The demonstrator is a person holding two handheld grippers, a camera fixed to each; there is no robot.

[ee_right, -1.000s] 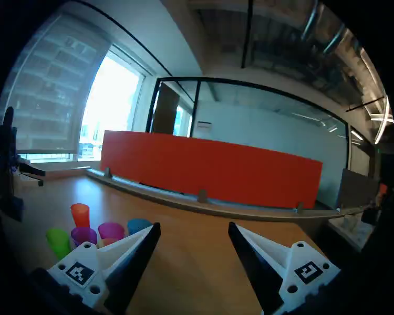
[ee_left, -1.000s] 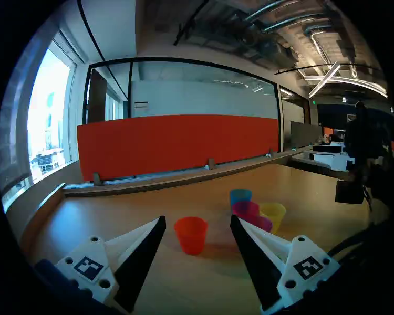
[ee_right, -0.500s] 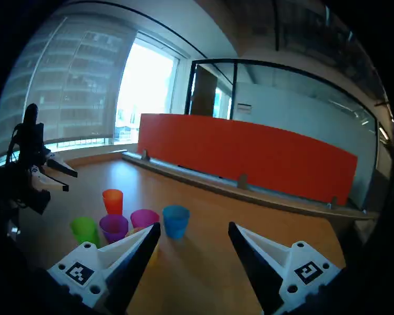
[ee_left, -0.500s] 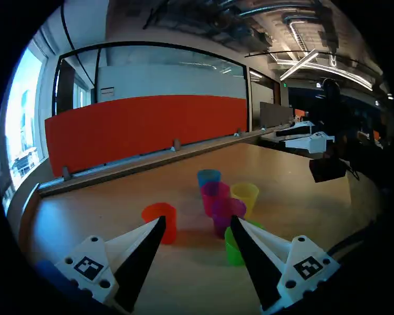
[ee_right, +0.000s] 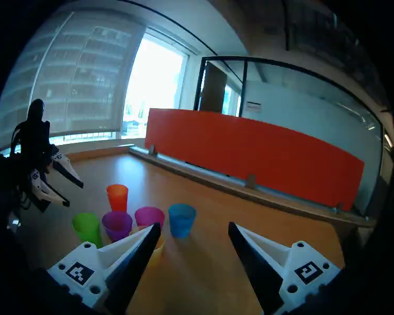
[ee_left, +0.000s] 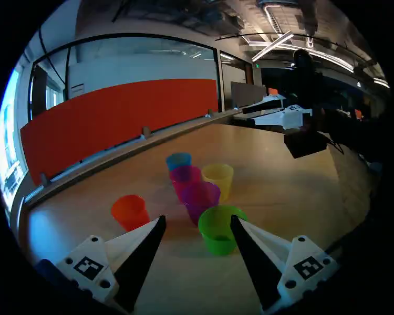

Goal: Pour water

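Six plastic cups stand upright, mouths open, in a loose cluster on a wooden table (ee_left: pixel 286 184). In the left gripper view the green cup (ee_left: pixel 220 229) is nearest, with the purple cup (ee_left: pixel 200 197) just behind it. The magenta cup (ee_left: pixel 184 177) and the yellow cup (ee_left: pixel 218 178) stand side by side beyond that, and the blue cup (ee_left: pixel 178 160) is farthest. The orange cup (ee_left: pixel 130 211) stands a little apart to the left of the group. What the cups contain cannot be made out.

The left gripper (ee_left: pixel 197 218) has its jaws spread wide and nothing between them. The green cup appears in the gap ahead of its fingertips, its rim overlapped by the right-hand finger; whether they touch cannot be told from this view. In the right gripper view the left gripper appears at the far left, tips pointing toward the cups and apart from them.

The right gripper (ee_right: pixel 194 227) is likewise wide open and empty, and hangs above the table near the cluster. In its view the blue cup lies just ahead between the fingers, and the yellow cup is mostly hidden behind the left-hand finger.

An orange partition (ee_left: pixel 118 115) runs along the table's far edge. A bright window (ee_right: pixel 155 89) lies beyond.
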